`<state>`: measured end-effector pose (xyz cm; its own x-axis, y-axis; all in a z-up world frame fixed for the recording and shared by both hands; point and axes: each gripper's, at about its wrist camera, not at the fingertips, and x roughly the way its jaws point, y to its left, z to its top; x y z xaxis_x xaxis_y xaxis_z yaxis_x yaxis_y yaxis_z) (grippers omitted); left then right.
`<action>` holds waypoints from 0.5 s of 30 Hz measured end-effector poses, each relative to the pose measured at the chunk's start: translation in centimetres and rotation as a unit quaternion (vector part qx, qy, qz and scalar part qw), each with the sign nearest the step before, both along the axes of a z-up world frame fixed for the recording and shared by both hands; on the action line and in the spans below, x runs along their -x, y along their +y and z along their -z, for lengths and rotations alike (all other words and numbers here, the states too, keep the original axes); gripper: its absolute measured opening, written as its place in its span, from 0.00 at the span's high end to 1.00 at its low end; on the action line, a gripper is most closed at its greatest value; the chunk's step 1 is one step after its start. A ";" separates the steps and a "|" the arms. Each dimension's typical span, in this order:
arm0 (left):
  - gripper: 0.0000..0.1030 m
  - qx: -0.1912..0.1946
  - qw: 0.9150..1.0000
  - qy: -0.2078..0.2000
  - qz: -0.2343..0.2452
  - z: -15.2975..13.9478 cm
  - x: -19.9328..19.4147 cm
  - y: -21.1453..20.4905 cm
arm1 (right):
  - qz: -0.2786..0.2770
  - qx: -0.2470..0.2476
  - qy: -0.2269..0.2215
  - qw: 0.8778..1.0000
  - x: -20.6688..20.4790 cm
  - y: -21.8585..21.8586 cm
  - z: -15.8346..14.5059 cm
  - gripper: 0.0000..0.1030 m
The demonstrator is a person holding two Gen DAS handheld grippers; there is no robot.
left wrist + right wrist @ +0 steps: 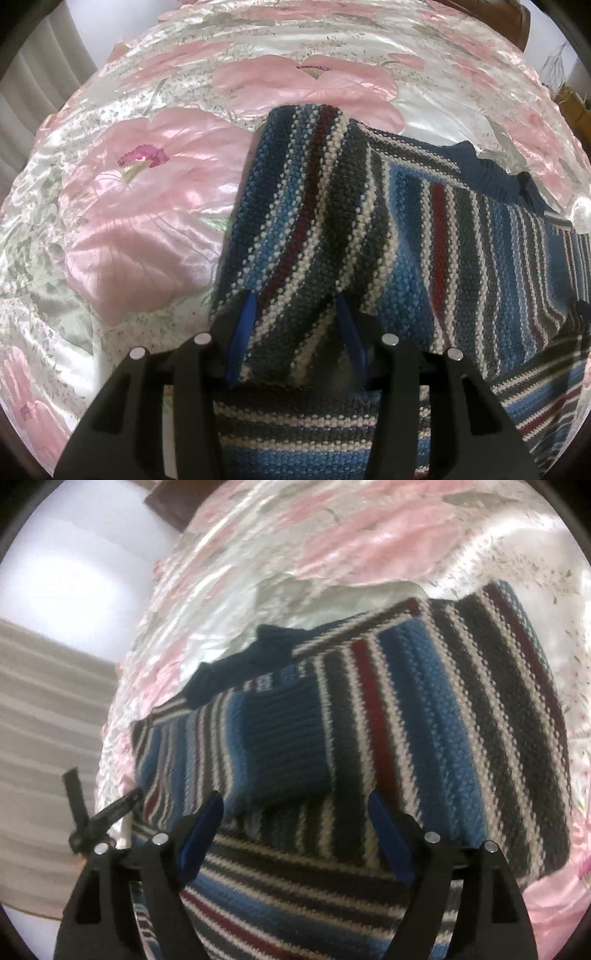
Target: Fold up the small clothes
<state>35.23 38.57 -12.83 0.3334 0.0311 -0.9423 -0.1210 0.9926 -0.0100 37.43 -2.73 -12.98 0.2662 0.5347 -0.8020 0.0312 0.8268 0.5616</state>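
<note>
1. I'm looking at a striped knit sweater (424, 229) in blue, grey, white and dark red, lying on the satin bedspread (122, 206) with its big pink flowers.
2. Its navy collar (243, 664) points away from me toward the far side of the bed, so the long axis runs from my grippers out to that collar, and the body stripes follow the same line.
3. A sleeve (295, 206) is folded in over the left side of the body, running from near my left gripper away toward the shoulder.
4. My left gripper (293, 317) has that sleeve's near end sitting between its blue pads (246, 317); the fingers stand a sleeve-width apart with fabric filling the gap, but I cannot tell whether they are truly pinching.
5. My right gripper (293, 812) has its fingers spread wide, above the lower body, with nothing pinched.
6. Left of the right gripper, a curtain (44, 738) hangs beyond the bed edge.
</note>
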 end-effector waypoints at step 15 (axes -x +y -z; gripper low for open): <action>0.35 -0.051 0.997 -0.063 0.016 -3.2 1.6 -2.6 | -0.035 0.068 -0.081 0.994 -1.4 2.1 -3.0 0.80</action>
